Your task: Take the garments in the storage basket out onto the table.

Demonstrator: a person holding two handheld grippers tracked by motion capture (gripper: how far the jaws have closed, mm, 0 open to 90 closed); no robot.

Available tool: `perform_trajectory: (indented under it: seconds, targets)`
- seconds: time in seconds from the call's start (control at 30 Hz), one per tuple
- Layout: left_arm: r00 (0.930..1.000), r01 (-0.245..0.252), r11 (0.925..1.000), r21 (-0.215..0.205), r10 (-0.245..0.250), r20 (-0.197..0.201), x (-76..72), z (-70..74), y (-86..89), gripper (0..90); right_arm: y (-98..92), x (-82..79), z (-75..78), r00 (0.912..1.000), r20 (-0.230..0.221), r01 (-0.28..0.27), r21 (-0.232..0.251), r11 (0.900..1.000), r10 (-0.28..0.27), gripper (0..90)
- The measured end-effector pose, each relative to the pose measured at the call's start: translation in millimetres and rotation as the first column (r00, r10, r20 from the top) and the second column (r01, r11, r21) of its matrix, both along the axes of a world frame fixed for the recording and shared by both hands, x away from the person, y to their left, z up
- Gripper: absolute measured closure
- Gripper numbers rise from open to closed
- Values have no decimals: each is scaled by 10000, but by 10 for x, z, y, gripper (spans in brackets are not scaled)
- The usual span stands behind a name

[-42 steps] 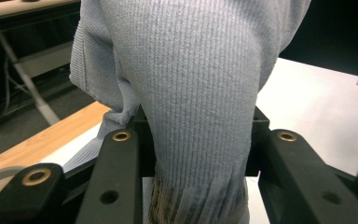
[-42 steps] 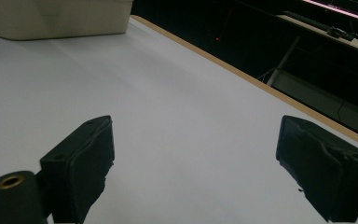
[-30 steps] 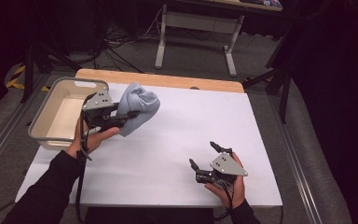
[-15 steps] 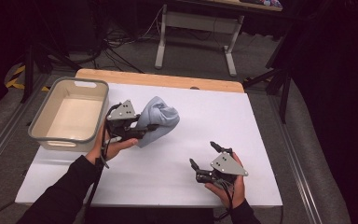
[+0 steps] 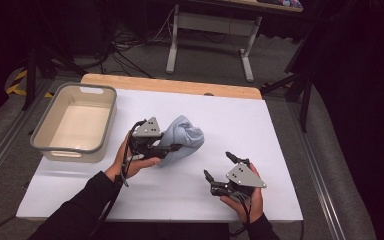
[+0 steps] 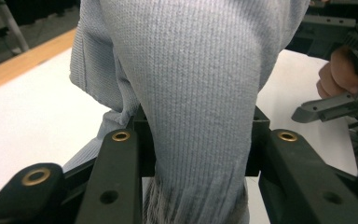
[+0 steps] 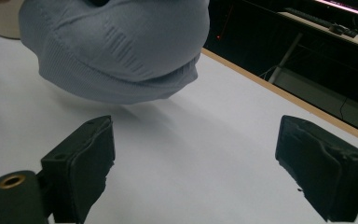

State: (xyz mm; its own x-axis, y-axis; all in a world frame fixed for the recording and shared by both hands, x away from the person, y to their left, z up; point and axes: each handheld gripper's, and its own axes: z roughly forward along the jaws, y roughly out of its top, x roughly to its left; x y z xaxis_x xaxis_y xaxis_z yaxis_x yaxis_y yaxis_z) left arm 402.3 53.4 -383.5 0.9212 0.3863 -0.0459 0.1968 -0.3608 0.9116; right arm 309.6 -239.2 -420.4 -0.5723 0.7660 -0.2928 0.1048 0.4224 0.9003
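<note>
And there's the pale blue knitted garment, bunched up and held over the middle of the white bench, its ribbed knit hanging thick between the jaws in the left gripper view. The left claw is clamped on that bundle, jaws pinching the fabric, a hand wrapped round the body of the tool. From the right gripper view the garment hangs just above the surface, a shadow under it. The right claw sits low toward the near right of the bench, jaws spread wide, nothing between them. Off to the left stands the beige plastic tub, well apart from the cloth.
</note>
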Motion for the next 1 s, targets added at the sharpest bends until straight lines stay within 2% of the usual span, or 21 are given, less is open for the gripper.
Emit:
perform_trajectory:
  seconds: [0.2, 0.37, 0.67, 0.87, 1.0]
  targets:
    - [9997, 182, 9998, -32, -182, -168, -44, -64, -74, 615, -8, 3, 2, 10000, 12, 56, 107, 9999, -56, 129]
    - [9990, 346, 9993, 112, -343, -287, -66, -134, -129, 613, -4, 5, -4, 10000, -43, 31, 134, 9999, -30, 130]
    - [9956, 498, 9987, 137, -486, -800, -36, -284, -181, 598, 4, 26, -27, 9999, -165, 21, 192, 9998, -18, 133]
    - [9923, 459, 9989, 56, -450, -1156, 20, -364, -167, 564, 14, 56, -44, 9995, -315, 2, 317, 9995, 7, 134]
    - [9905, 245, 9997, 80, -232, -1353, 69, -416, -128, 489, 32, 89, -64, 9988, -473, -79, 380, 9992, 97, 136]
